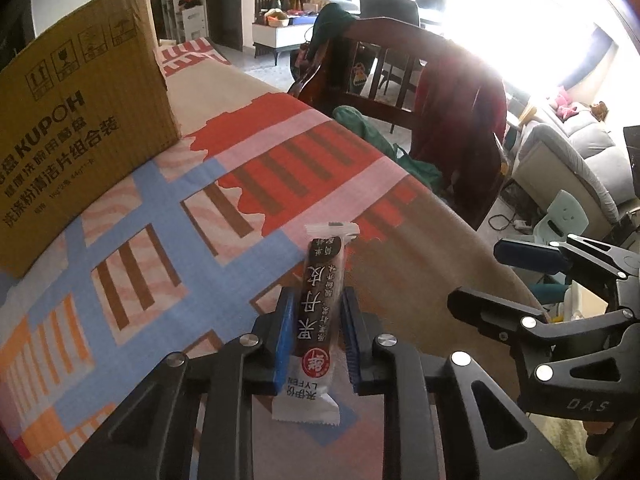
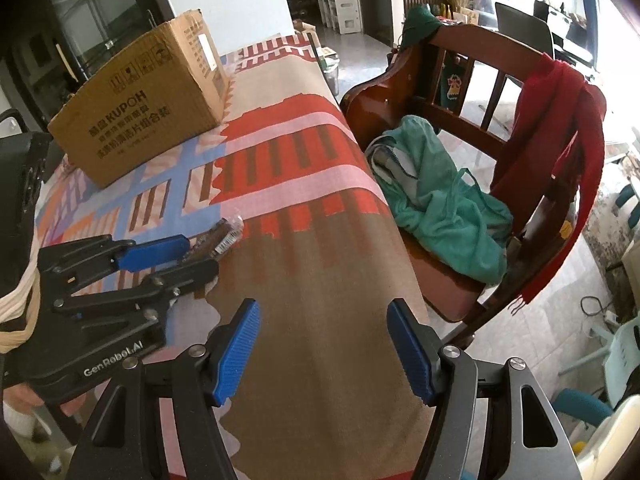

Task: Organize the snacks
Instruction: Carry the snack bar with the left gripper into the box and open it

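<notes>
The left hand-held gripper is clenched on a dark snack bar lying on the patterned tabletop — the pick-up step, by the look of it. Next comes a lift toward the cardboard box at ten o'clock; the right hand-held gripper hangs released, grasping nothing.

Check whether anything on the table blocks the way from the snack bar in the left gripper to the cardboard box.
Nothing visible does. The left gripper is shut on the snack bar, and only bare patterned tablecloth lies between it and the cardboard box. The right gripper stands open off to the side.
</notes>
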A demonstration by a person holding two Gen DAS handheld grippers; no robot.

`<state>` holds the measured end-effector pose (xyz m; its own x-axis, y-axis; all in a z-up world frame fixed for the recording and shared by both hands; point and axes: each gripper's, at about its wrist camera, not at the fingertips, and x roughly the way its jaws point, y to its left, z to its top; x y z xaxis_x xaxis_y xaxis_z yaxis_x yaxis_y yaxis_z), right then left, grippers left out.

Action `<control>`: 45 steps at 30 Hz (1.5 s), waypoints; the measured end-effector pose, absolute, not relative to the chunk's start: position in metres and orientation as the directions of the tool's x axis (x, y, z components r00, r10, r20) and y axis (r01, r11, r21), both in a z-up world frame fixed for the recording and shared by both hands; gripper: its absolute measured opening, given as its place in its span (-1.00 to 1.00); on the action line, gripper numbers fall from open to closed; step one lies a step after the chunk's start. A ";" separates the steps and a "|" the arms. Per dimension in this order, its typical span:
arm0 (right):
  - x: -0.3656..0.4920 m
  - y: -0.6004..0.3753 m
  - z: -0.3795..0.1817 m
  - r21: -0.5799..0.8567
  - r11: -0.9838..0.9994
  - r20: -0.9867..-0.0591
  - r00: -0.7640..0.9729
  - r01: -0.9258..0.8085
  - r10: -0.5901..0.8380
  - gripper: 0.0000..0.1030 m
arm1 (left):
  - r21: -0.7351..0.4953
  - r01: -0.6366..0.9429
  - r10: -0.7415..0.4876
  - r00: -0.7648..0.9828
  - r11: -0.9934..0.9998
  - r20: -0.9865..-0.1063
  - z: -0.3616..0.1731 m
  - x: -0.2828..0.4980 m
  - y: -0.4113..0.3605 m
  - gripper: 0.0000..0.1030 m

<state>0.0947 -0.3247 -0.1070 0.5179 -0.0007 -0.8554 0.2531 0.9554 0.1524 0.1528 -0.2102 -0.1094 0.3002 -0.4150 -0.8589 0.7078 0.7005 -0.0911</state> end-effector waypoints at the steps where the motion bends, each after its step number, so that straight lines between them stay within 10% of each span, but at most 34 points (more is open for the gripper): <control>1: 0.095 -0.325 -0.107 0.150 0.956 -0.855 0.518 0.253 -0.003 0.29 | -0.089 0.708 -0.416 0.304 0.701 -0.857 -0.109 0.152 -0.210 -0.59; 45: 0.179 -0.241 0.019 0.109 0.994 -0.673 0.736 -0.002 0.075 0.29 | -0.124 0.439 -0.407 0.642 0.890 -0.650 0.028 0.192 -0.090 -0.66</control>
<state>0.1794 -0.2410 0.0186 0.7362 0.0752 -0.6726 -0.0017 0.9940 0.1093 0.1924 -0.0902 0.0281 0.6422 -0.4069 -0.6496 0.4386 0.8901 -0.1239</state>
